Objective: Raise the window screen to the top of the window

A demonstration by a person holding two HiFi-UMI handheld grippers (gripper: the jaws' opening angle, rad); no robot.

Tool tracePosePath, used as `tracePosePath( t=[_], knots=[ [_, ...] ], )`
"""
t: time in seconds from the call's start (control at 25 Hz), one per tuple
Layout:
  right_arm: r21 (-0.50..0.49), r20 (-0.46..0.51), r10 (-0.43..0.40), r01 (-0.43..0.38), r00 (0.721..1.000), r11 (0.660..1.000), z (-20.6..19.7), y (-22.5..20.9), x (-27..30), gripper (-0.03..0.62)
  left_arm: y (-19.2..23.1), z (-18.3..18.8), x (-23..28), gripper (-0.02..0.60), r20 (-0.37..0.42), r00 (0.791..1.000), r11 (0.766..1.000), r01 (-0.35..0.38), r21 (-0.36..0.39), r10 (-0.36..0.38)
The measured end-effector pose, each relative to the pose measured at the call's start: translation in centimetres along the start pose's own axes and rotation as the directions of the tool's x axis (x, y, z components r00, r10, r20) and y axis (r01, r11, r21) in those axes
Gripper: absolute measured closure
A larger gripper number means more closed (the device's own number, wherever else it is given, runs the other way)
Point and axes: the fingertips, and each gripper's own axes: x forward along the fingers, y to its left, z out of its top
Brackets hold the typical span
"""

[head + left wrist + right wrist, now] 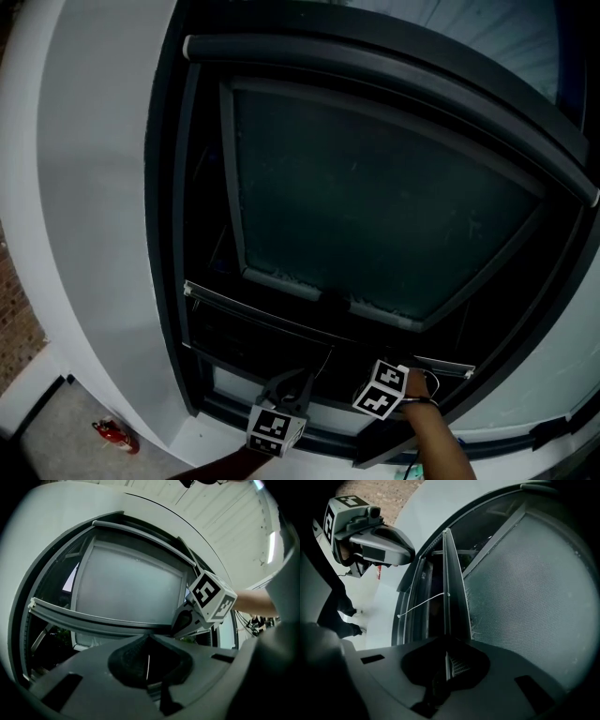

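The white wall is smooth and matte. The dark window frame set in it is made of straight, ridged channels. The left gripper has its fingers closed on a thin pale metal rail, which looks like the screen's bottom bar. In the head view the rail lies low in the window, well below the top of the frame. A thin white cord hangs in a loop off the rail. The right gripper has its fingers pinched on the same rail edge. Beside it is the screen, a fine grey woven mesh, flat and see-through. I judge the grip made and nearly the whole lift still to do.
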Motion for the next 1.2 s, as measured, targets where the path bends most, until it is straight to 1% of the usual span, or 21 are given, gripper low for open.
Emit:
tracePosePath(
  t=[0.12, 0.24, 0.52, 0.64, 0.72, 0.8, 0.92, 1.04, 1.2],
  knots=[
    [0.002, -0.002, -0.037, 0.037, 0.999, 0.999, 0.2, -1.3, -1.1, 0.572, -0.2, 0.5, 0.0, 0.581, -0.001, 1.000, 1.000, 0.013, 0.005, -0.013],
    [0.003, -0.003, -0.073, 0.073, 0.997, 0.997, 0.5, -3.4, -2.5, 0.572, -0.2, 0.9, 0.2, 0.581, 0.008, 1.000, 0.999, 0.030, -0.012, -0.030],
    [0.002, 0.008, -0.052, 0.052, 0.999, 0.999, 0.8, -5.8, -4.3, 0.572, -0.5, 2.2, 0.2, 0.581, 0.021, 0.999, 0.999, 0.048, 0.000, -0.048],
    [0.003, 0.010, -0.085, 0.085, 0.996, 0.996, 0.9, -6.9, -5.2, 0.572, -0.6, 2.3, 0.1, 0.581, 0.018, 0.998, 0.998, 0.057, 0.000, -0.057],
    [0.006, 0.006, -0.125, 0.125, 0.992, 0.992, 1.0, -8.4, -6.3, 0.572, -0.1, 2.1, 0.1, 0.581, 0.012, 0.999, 0.998, 0.052, 0.027, -0.052],
    [0.011, 0.003, -0.142, 0.142, 0.990, 0.990, 1.3, -10.0, -7.4, 0.572, 0.3, 2.2, 0.2, 0.581, 0.009, 0.999, 0.997, 0.046, 0.059, -0.047],
    [0.007, 0.006, -0.139, 0.139, 0.990, 0.990, 1.7, -11.4, -8.6, 0.572, 0.3, 3.2, 0.4, 0.580, 0.017, 0.998, 0.997, 0.053, 0.061, -0.054],
    [0.001, 0.012, -0.128, 0.128, 0.992, 0.992, 1.8, -11.8, -9.0, 0.572, 0.2, 4.6, 1.1, 0.581, 0.030, 0.998, 0.997, 0.060, 0.048, -0.062],
    [0.002, 0.013, -0.126, 0.126, 0.992, 0.992, 1.8, -12.3, -9.5, 0.572, 0.0, 7.8, 2.4, 0.581, 0.031, 0.997, 0.994, 0.074, 0.075, -0.076]
  ],
)
